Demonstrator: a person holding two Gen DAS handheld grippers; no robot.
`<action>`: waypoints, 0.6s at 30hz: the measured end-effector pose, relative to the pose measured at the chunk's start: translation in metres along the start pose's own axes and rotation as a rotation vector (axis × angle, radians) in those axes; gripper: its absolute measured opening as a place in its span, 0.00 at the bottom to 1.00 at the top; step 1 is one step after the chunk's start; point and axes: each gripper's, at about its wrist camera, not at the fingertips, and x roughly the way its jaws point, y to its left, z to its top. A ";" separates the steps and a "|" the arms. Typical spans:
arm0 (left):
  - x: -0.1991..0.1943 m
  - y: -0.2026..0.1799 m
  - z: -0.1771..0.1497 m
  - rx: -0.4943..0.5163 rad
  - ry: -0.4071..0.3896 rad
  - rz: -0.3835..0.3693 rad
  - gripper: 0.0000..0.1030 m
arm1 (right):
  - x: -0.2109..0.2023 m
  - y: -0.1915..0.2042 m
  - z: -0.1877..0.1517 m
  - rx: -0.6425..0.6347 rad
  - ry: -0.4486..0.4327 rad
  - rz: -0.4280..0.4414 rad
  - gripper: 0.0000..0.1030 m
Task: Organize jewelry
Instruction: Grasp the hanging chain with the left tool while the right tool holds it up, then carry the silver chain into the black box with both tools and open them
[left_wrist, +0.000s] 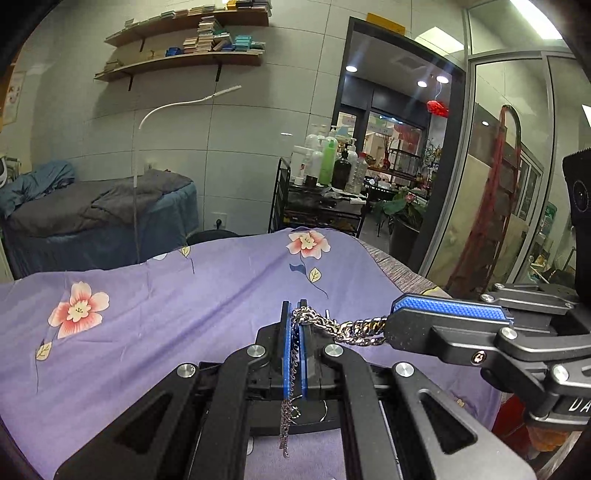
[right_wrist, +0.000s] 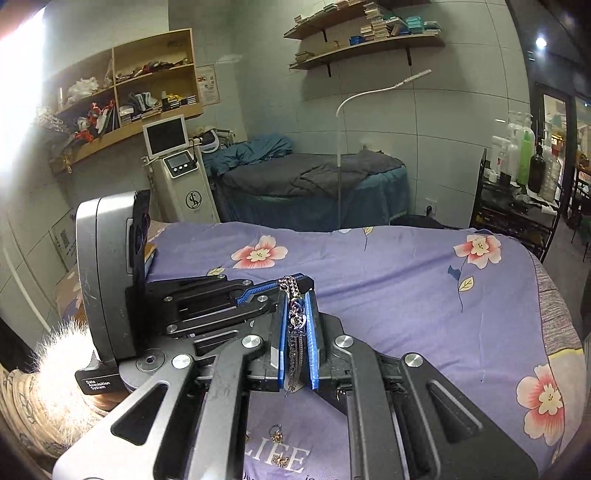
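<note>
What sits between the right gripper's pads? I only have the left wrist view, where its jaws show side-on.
Observer: The silver chain runs down between the blue pads of the right gripper, which is shut on it. Loose strands hang below.
Operator: Is there any other jewelry on the bed?
Observer: Yes, small gold pieces lie on the purple floral cloth beneath that gripper, near printed lettering.
Operator: What is behind the left gripper?
Observer: A fur-cuffed sleeve shows behind the left gripper.

Blk fingers (left_wrist: 309, 347), blue pads, fur cuff (right_wrist: 55, 354)
</note>
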 end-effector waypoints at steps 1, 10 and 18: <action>0.002 0.000 0.002 0.008 0.002 -0.001 0.03 | 0.001 -0.002 0.002 0.002 -0.002 -0.001 0.10; 0.031 0.002 0.016 0.040 0.051 -0.024 0.03 | 0.017 -0.020 0.002 0.038 0.014 -0.042 0.10; 0.064 0.010 -0.008 0.009 0.150 -0.039 0.03 | 0.048 -0.043 -0.019 0.103 0.088 -0.067 0.10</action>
